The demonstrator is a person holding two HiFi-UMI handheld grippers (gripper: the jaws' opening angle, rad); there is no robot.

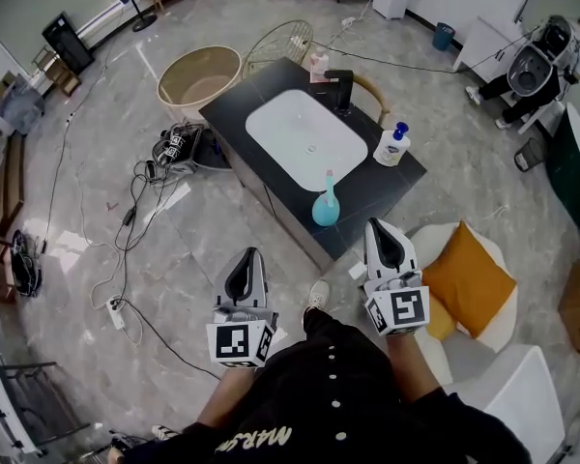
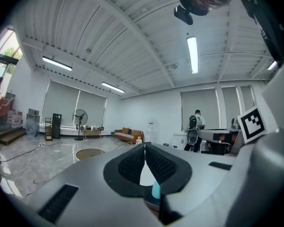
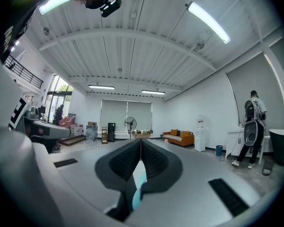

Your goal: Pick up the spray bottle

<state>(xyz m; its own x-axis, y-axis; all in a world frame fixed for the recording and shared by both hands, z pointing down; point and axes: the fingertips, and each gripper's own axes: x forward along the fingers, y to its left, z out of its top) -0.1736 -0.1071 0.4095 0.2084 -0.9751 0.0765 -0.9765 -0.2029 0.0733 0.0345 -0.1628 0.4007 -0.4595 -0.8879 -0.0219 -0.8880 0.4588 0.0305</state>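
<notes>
The teal spray bottle [image 1: 326, 205] stands upright near the front edge of a black counter [image 1: 242, 109], just in front of its white sink [image 1: 305, 137]. Both grippers point level towards the counter and hold nothing. My left gripper [image 1: 252, 252] is short of the counter, below and left of the bottle, with its jaws meeting at the tip. My right gripper [image 1: 374, 223] is shut, just right of the bottle near the counter's front corner. A sliver of the bottle [image 2: 155, 190] shows below the left gripper [image 2: 145, 145], and the bottle [image 3: 138, 188] also shows under the right gripper [image 3: 140, 141].
A white soap dispenser [image 1: 393, 146] and a black faucet [image 1: 340, 90] stand on the counter. Behind it are a beige tub [image 1: 198, 75] and a wire basket [image 1: 275, 44]. Cables [image 1: 126, 230] trail on the floor at left. An orange cushion [image 1: 464, 276] lies on a white seat at right. A person [image 1: 541, 61] stands far right.
</notes>
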